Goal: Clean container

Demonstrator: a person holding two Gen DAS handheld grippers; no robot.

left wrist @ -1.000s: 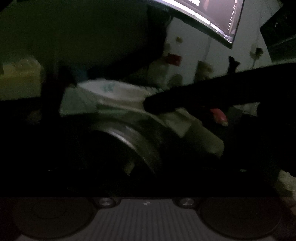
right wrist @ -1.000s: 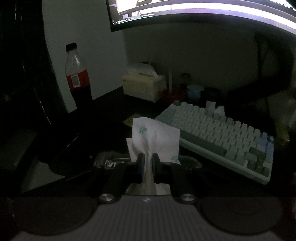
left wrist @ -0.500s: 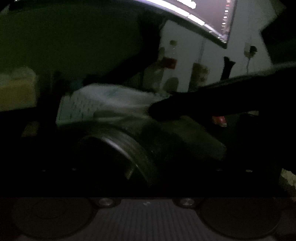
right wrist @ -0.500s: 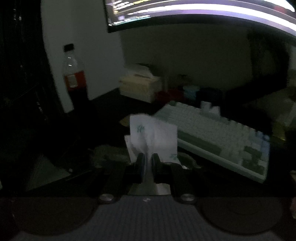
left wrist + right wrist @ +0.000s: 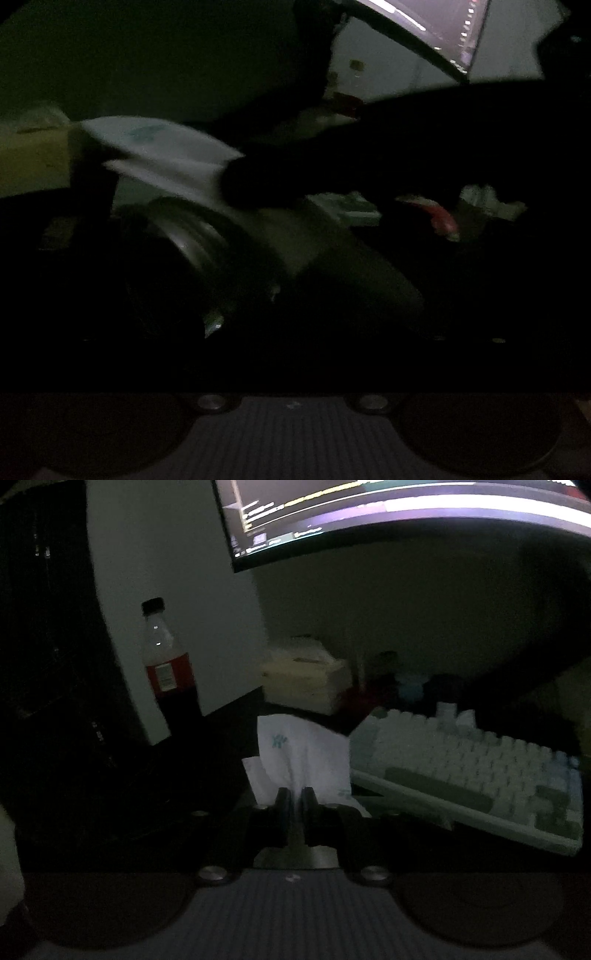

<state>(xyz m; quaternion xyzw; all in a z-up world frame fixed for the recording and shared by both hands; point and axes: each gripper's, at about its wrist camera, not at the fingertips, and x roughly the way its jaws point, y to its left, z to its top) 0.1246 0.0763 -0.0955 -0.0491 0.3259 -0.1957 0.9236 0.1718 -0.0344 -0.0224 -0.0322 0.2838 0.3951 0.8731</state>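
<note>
Right tool (image 5: 294,805) has its jaws pinched nearly together on a white tissue (image 5: 303,753) with green print, which fans up just ahead of the fingertips. In the left wrist view that same tissue (image 5: 162,155) juts from the dark tip of the right tool (image 5: 255,181), just above the rim of the metal container (image 5: 229,254), a steel jar lying tilted close in front of the left tool. The left tool's own fingers are lost in darkness, so I cannot tell how wide they stand or whether they clamp the container.

Risks, as I judge them: the thin tissue could tear or slip out of the pinch if it drags hard on the rim. The container could roll or twist if it is only loosely held. In this dim light the wipe might miss the inside altogether.

Compared with a second ago, the tissue sits higher and further left over the container mouth. In the right wrist view the keyboard (image 5: 472,771) and cola bottle (image 5: 166,664) have shifted right. The metal rim seen then beneath the tissue no longer shows.
</note>
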